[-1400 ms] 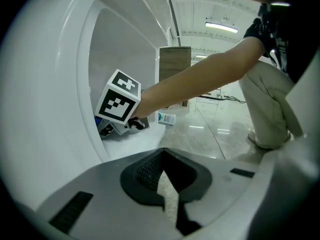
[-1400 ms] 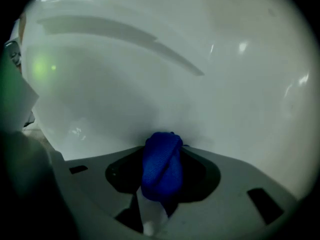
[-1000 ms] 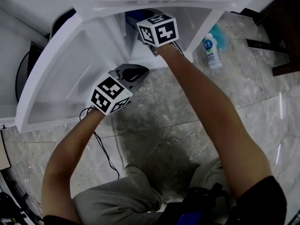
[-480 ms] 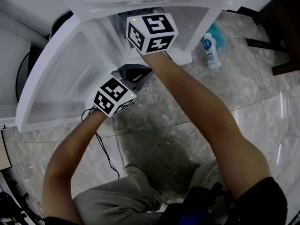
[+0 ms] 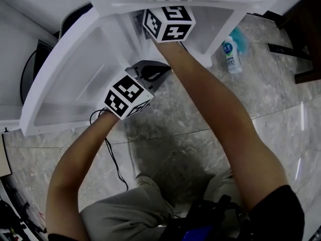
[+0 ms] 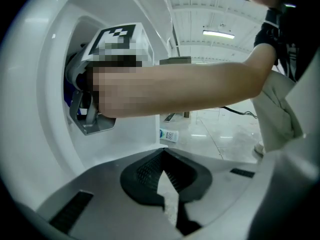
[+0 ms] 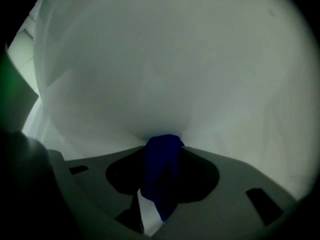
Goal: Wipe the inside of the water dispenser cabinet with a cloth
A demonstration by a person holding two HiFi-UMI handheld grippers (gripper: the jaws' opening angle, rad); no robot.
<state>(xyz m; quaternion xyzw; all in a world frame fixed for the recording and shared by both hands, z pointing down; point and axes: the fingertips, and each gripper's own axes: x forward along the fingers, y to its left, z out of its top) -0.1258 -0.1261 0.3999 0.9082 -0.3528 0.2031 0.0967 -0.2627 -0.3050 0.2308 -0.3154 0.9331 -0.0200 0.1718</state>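
Note:
The white water dispenser cabinet stands open in front of me, its door swung out to the left. My right gripper reaches into the cabinet and is shut on a dark blue cloth. The cloth's tip presses against the white inner wall. From the head view only that gripper's marker cube shows under the cabinet's top edge. My left gripper hovers by the opening, just below the right arm, shut and empty.
A white bottle with a blue label lies on the marble floor right of the cabinet, beside a teal item. A black cable runs across the floor under my left arm. The person's knees are at the bottom.
My right gripper has risen inside the cabinet with the cloth and tipped upward. The left gripper has stayed about where it was.

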